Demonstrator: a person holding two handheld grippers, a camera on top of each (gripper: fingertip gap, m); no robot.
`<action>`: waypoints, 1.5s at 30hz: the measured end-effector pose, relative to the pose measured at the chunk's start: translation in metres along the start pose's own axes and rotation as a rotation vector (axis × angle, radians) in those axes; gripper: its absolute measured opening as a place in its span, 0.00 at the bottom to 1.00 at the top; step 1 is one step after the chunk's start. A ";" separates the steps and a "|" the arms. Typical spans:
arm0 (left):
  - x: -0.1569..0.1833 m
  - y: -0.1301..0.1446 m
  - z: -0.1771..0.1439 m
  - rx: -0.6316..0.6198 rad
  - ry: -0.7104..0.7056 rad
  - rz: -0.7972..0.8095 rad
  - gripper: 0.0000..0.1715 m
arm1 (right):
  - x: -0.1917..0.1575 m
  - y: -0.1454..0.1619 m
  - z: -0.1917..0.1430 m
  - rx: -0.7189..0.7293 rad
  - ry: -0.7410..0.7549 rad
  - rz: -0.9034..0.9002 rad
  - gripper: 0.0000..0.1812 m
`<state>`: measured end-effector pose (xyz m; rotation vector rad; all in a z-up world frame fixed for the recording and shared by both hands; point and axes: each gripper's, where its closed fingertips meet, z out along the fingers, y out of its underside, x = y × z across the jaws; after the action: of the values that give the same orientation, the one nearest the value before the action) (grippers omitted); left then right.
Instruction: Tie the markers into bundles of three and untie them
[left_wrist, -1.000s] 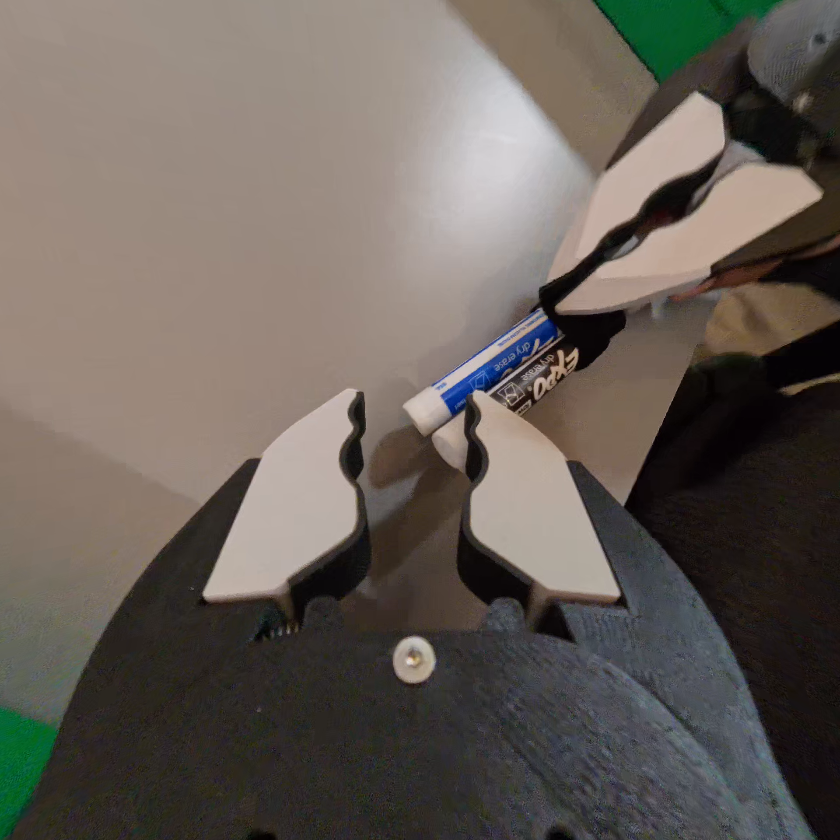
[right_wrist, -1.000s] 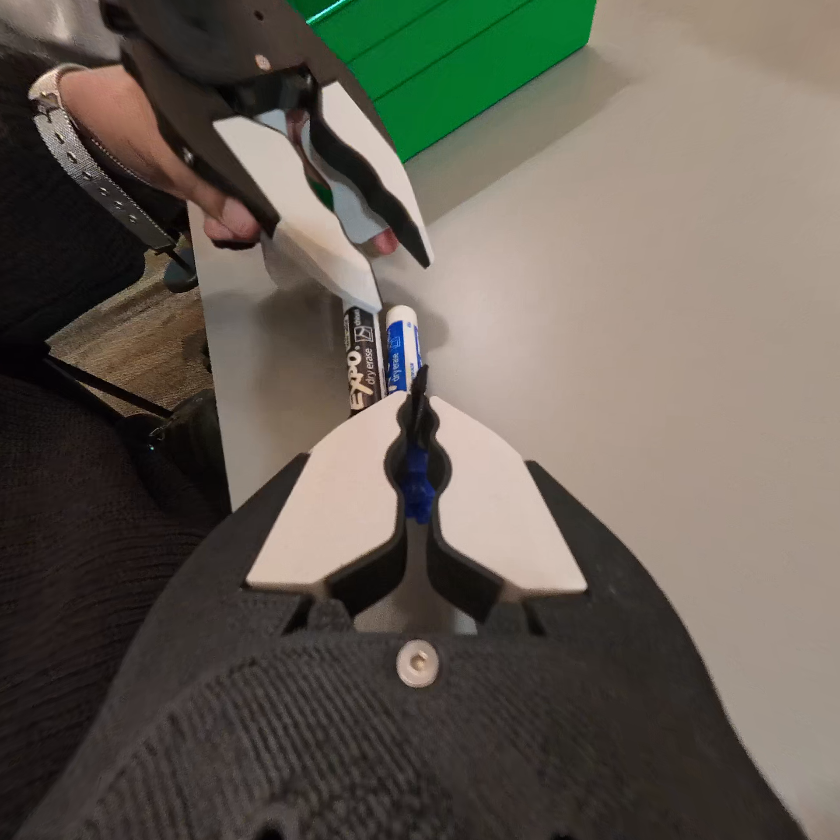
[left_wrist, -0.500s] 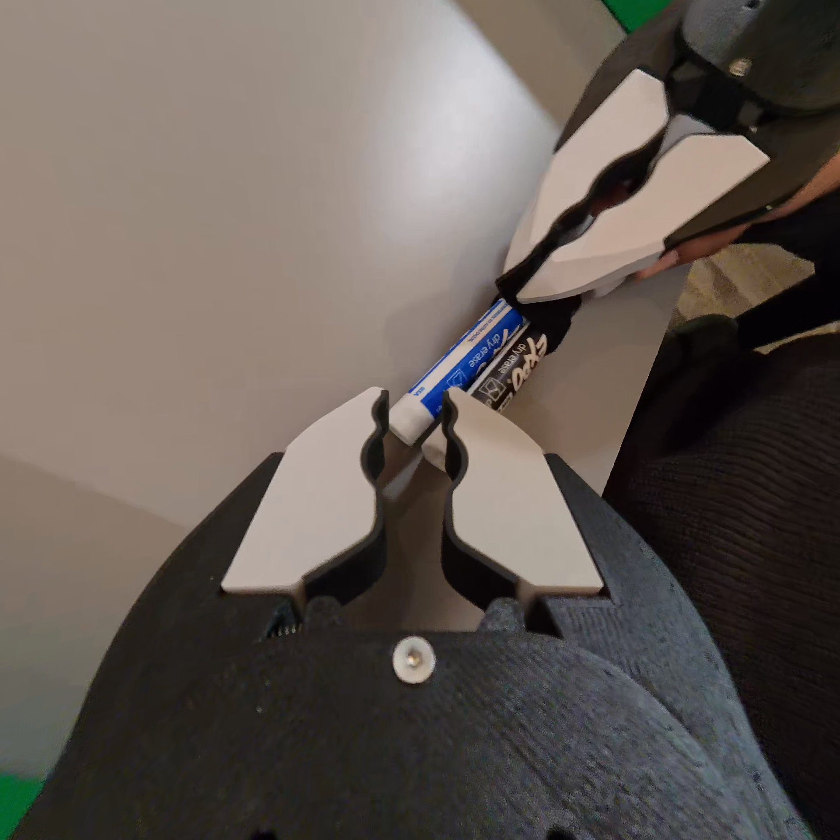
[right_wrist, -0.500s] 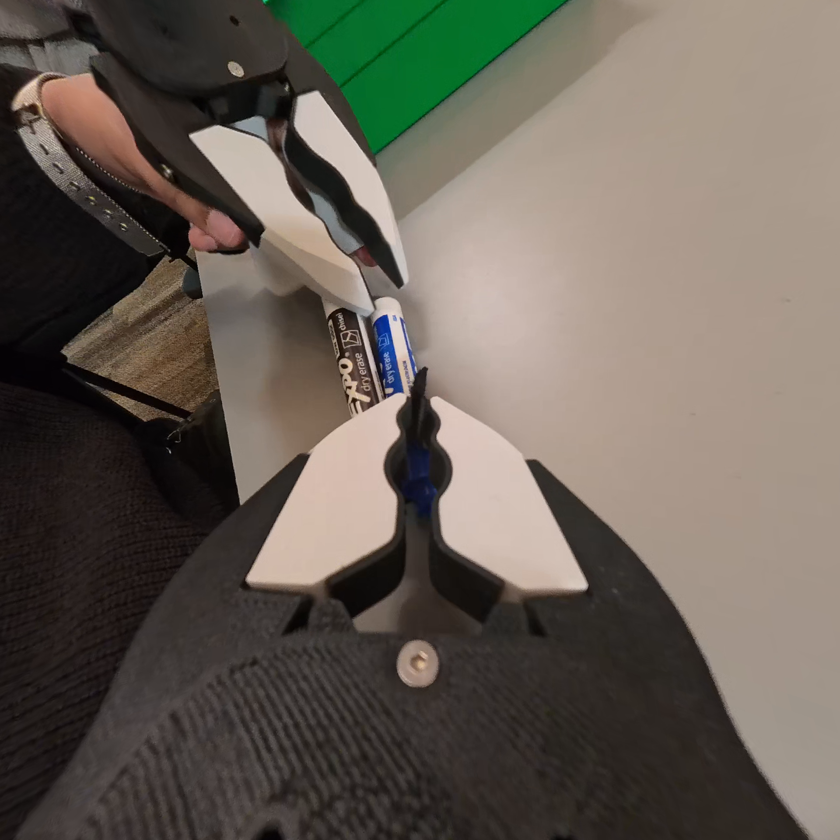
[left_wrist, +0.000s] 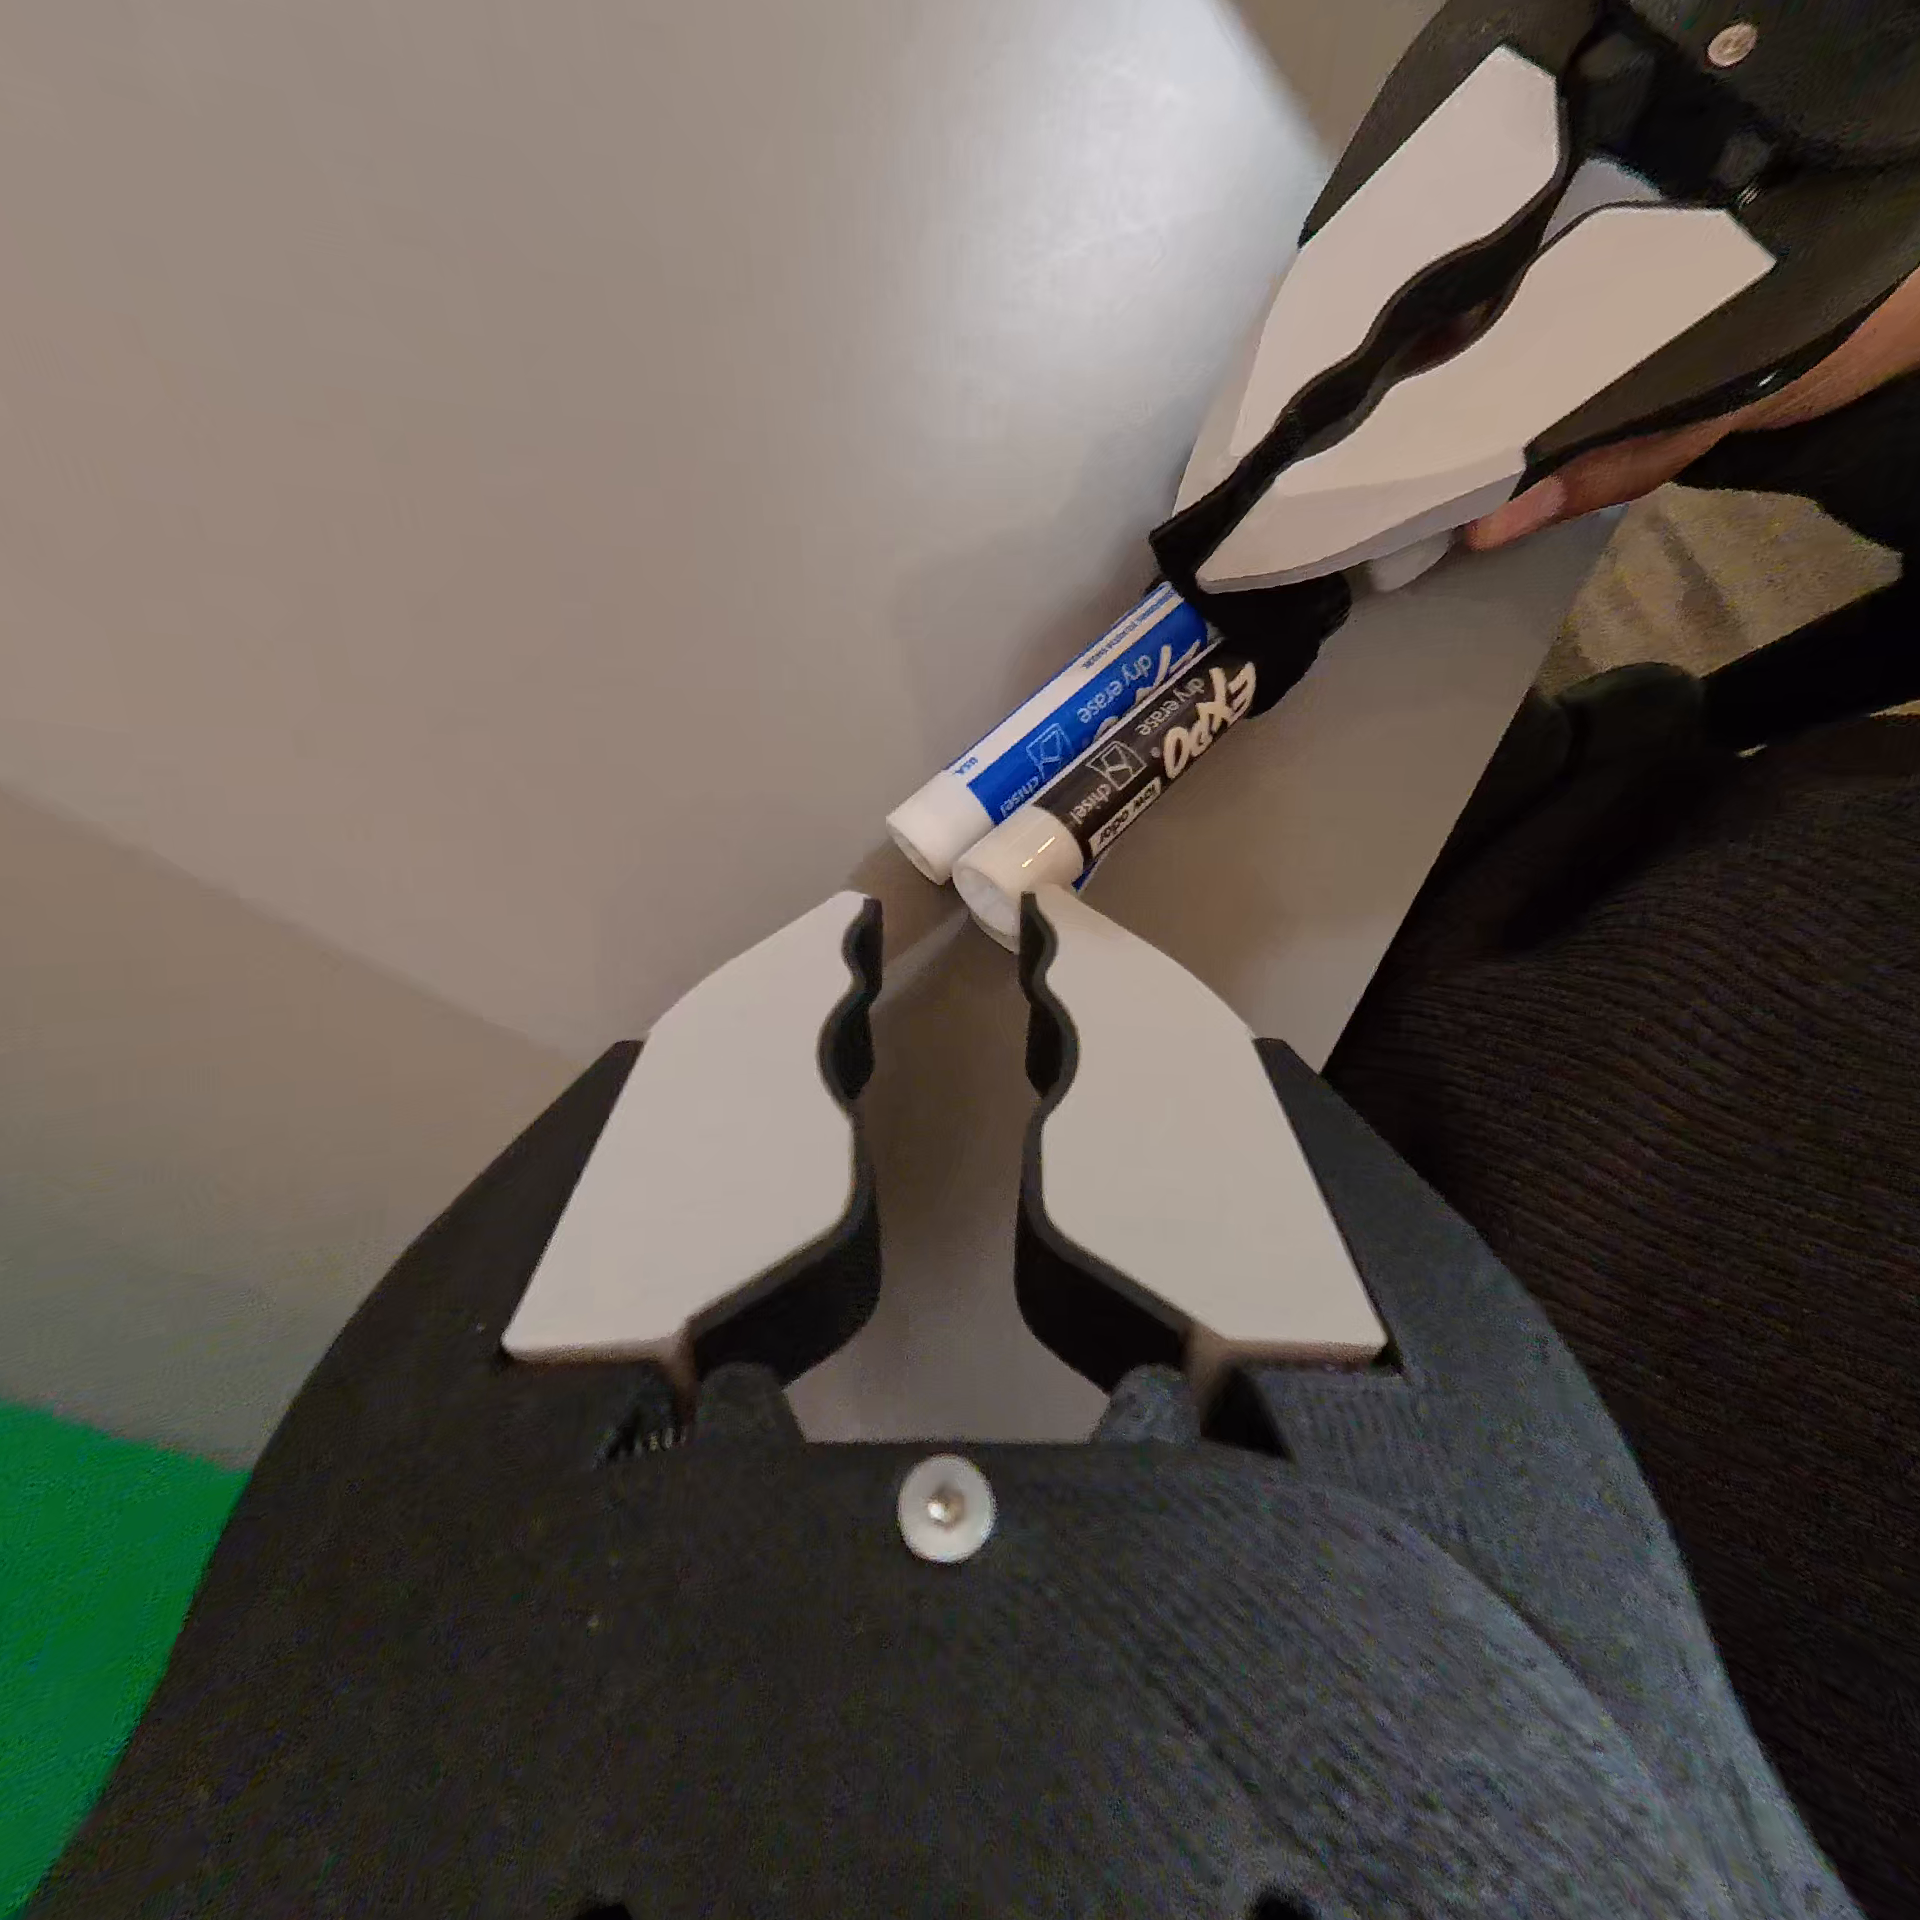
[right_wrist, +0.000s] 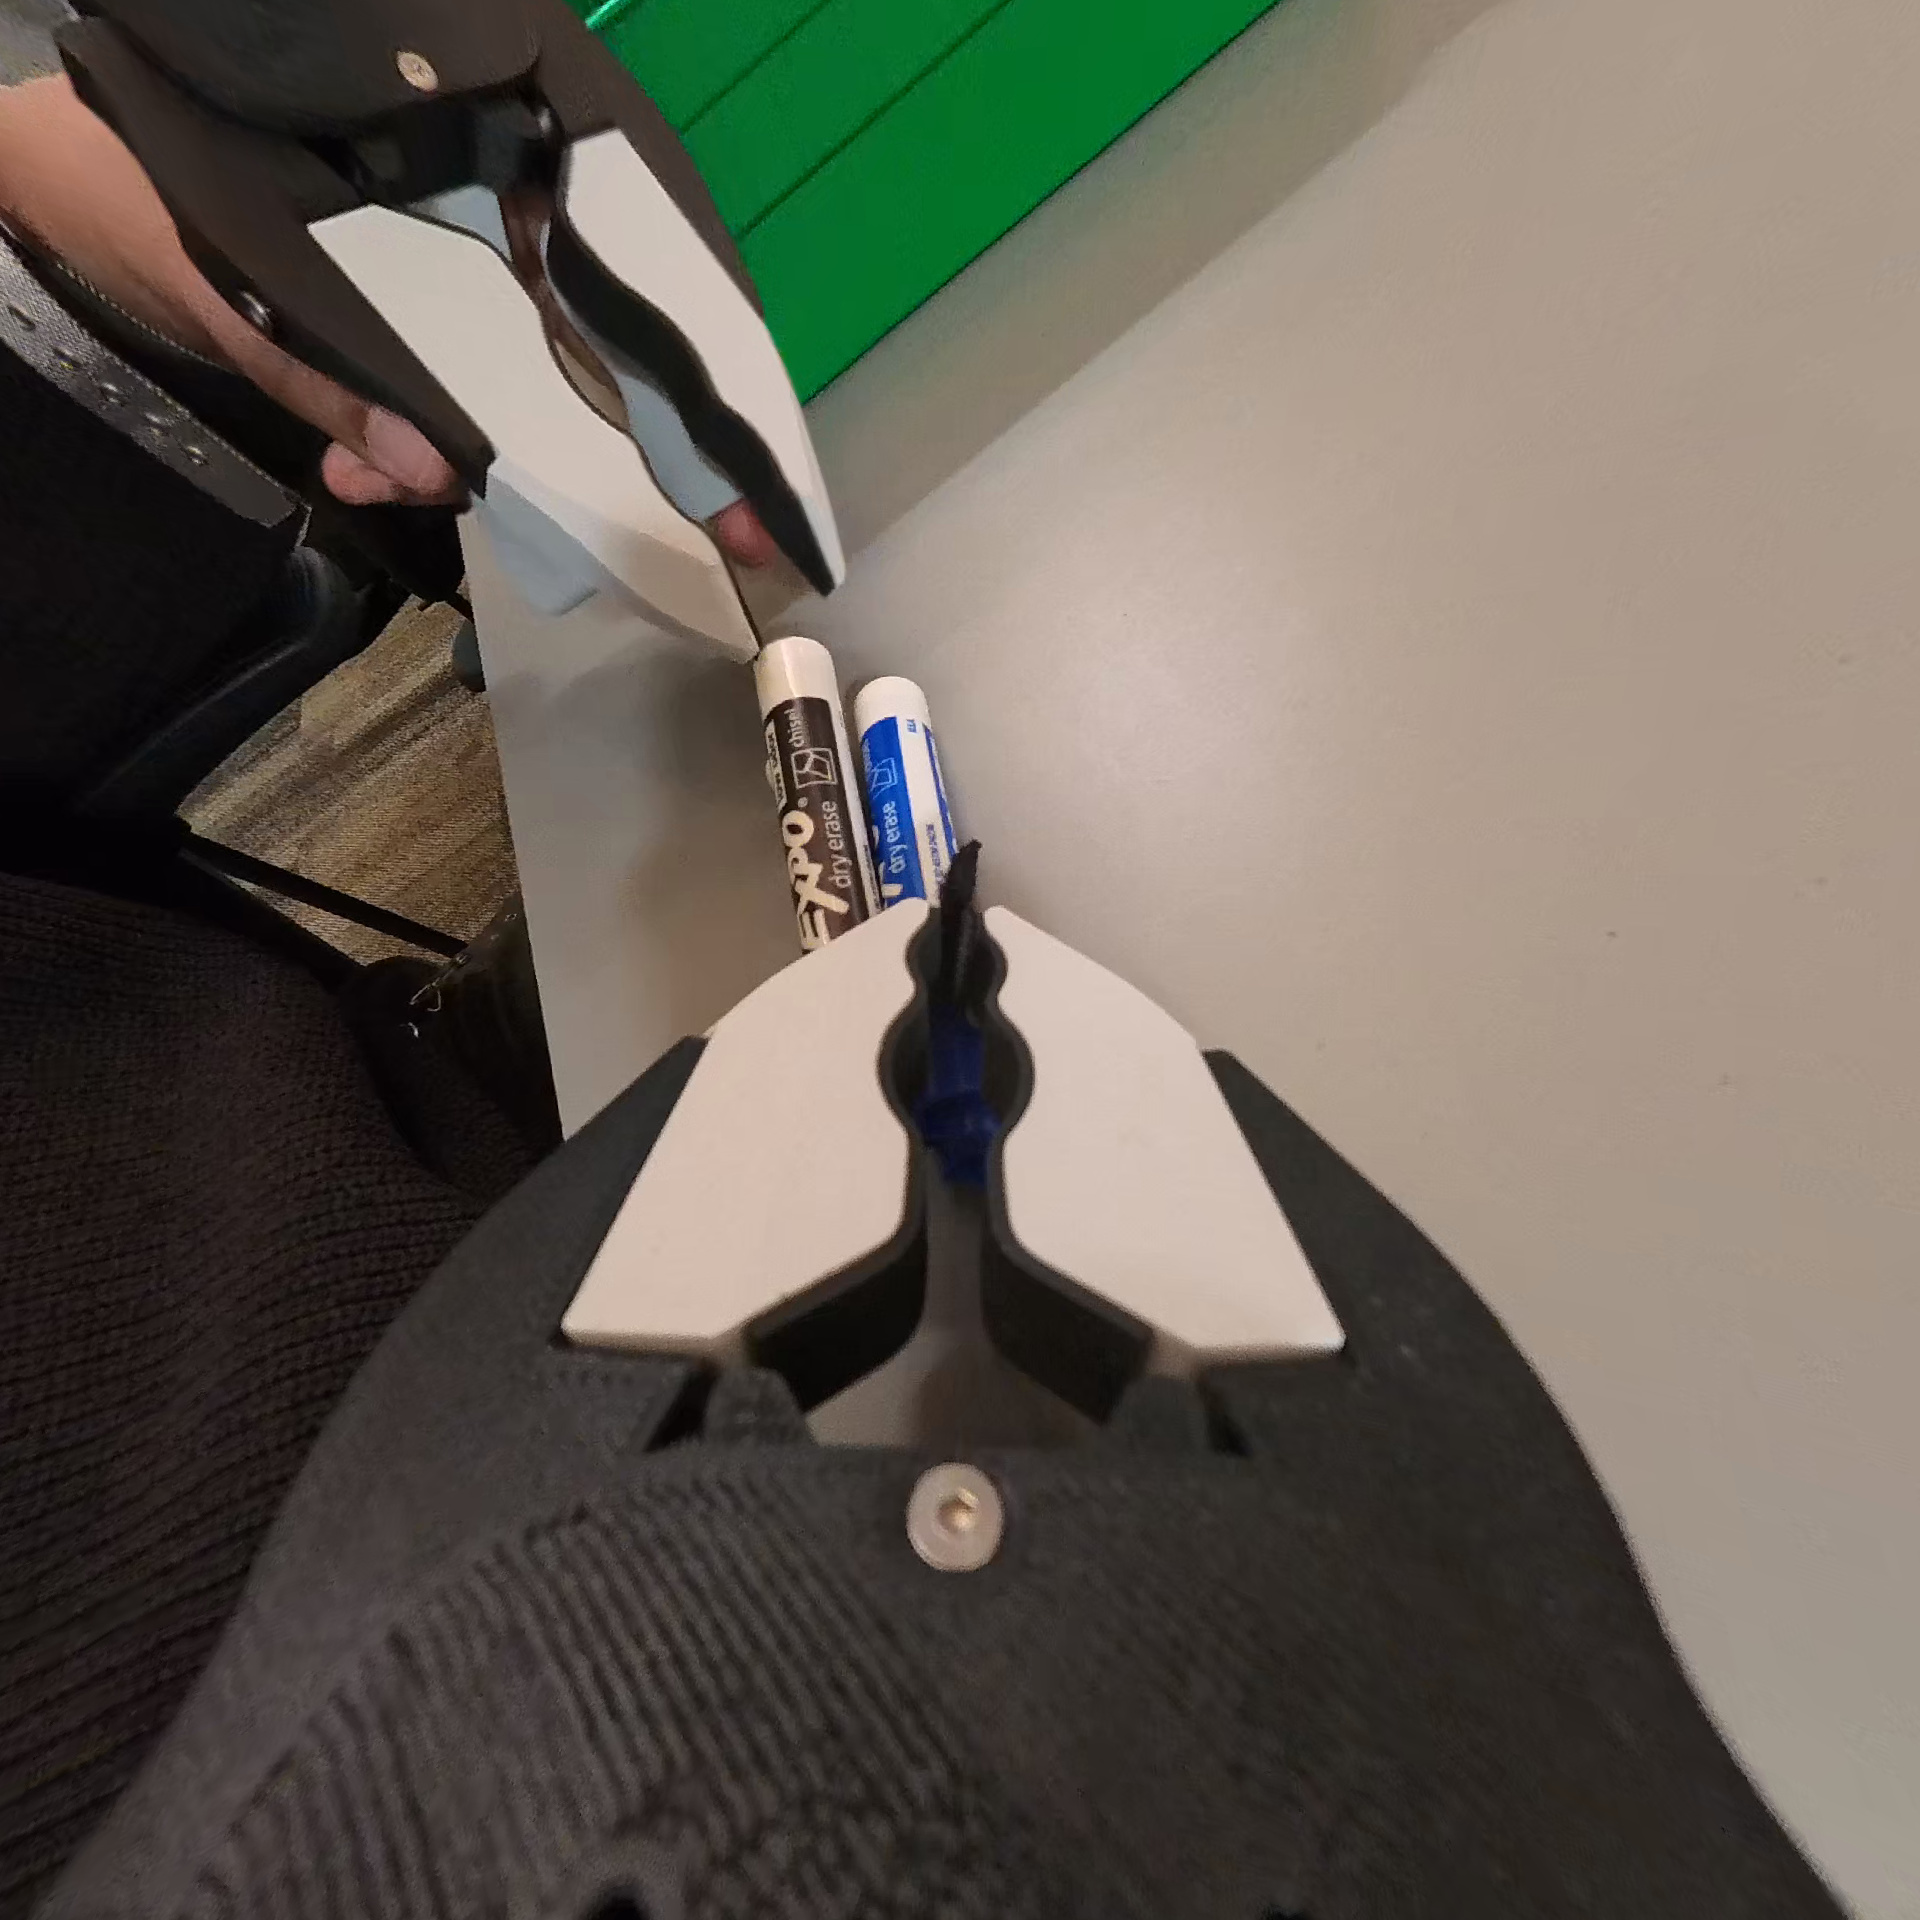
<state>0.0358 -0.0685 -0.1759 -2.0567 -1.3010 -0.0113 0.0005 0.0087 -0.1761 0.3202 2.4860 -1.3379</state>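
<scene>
2 dry-erase markers lie side by side, touching, near the edge of a pale grey table: a blue marker and a black marker. Their white butt ends point toward the left gripper, and their capped ends point toward the right one.

The left gripper hovers just short of those white ends with its 2 fingers parted and nothing between them. The tip of its right-hand finger sits just beside the black marker's end; whether it actually touches is hard to say. In the right wrist view, the same gripper hangs above the far ends of the markers, held by a hand.

The right gripper has its fingers pressed together. Pinched in the narrow slot between them is something thin, black at the tip and blue farther back; it looks like the 2 marker caps or a strap around them, but I cannot tell which. In the left wrist view, this gripper comes down on the capped ends, where a black mass sits under its tips.

A green panelled surface stands beyond the table. Dark knitted fabric fills the near side, just past the table edge.
</scene>
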 end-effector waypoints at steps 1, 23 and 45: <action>0.002 -0.001 0.000 0.007 0.017 0.001 0.13 | 0.000 0.000 0.000 0.000 0.001 0.000 0.03; 0.015 0.015 0.020 -0.076 0.011 0.068 0.06 | 0.009 -0.003 -0.007 0.060 -0.101 0.204 0.09; 0.013 0.005 0.021 -0.006 -0.031 0.123 0.16 | 0.015 0.032 -0.044 -0.107 0.035 0.024 0.15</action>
<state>0.0389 -0.0476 -0.1900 -2.1465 -1.1916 0.0723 -0.0096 0.0637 -0.1828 0.3506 2.5628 -1.1942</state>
